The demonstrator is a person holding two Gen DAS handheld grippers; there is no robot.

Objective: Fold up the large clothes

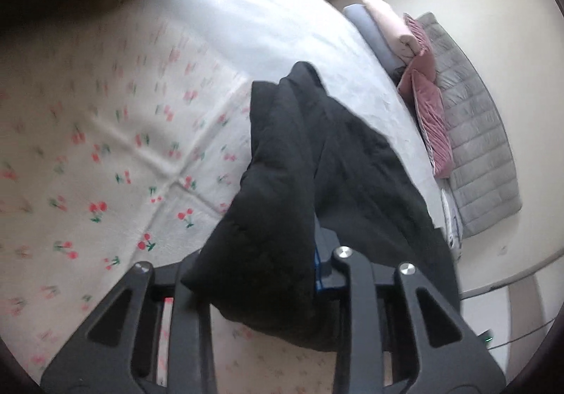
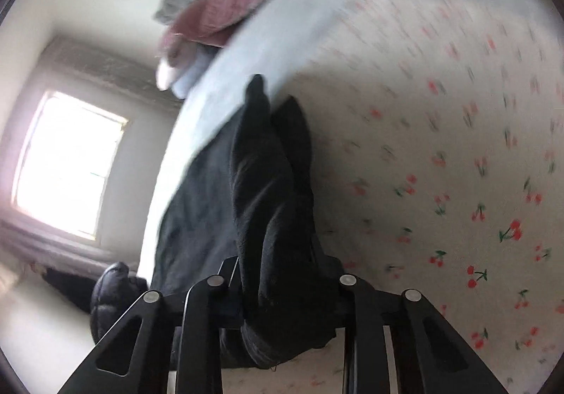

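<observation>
While the black garment (image 1: 317,161) hangs bunched above the cherry-print bedspread (image 1: 105,154), we judge the fold barely begun. Our left gripper (image 1: 282,274) pinches one thick edge; our right gripper (image 2: 282,284) pinches another. No flat, squared fold shows yet; spreading, creasing and stacking remain. Folded pink and blue linens (image 1: 387,30) lie near the grey headboard (image 1: 472,133).
</observation>
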